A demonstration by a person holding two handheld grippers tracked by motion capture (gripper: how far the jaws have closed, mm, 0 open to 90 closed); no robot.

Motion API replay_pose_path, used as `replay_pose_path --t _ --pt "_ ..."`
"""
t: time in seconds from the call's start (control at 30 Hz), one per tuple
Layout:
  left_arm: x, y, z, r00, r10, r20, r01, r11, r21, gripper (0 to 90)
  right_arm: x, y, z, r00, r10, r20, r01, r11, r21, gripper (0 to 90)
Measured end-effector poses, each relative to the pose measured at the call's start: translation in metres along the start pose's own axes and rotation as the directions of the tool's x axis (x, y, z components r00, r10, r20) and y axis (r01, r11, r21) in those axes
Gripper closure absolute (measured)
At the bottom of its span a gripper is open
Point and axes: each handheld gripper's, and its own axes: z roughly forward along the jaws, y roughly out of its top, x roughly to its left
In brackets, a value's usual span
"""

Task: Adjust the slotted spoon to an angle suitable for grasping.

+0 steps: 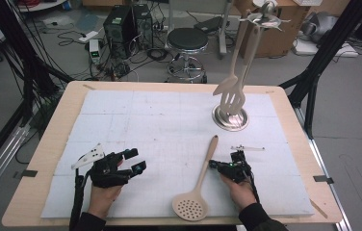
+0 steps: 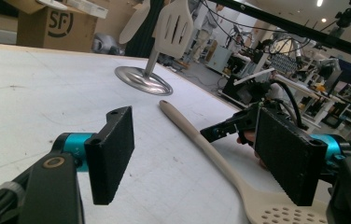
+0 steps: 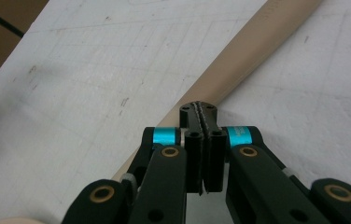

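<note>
A beige perforated skimmer lies on the white mat, its round head near the front edge and its handle pointing away. My right gripper is shut with nothing between its pads, its tips right at the handle's right side. In the right gripper view the closed tips sit over the handle. My left gripper rests open on the mat to the skimmer's left. In the left gripper view its wide-apart pads frame the skimmer handle and the right gripper beyond.
A metal utensil stand stands at the back right of the mat, with a slotted spatula and a spoon hanging from it. Behind the table are a stool and computer towers.
</note>
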Motion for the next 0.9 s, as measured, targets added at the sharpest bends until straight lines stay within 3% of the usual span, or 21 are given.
replay_pose_path --t 0.9 --pt "0.002 0.002 -0.005 1.0000 0.001 -0.010 -0.001 0.9999 -0.017 29.5 0.011 0.014 0.024 0.9995 -0.012 -0.028 0.013 0.999 0.036 89.6"
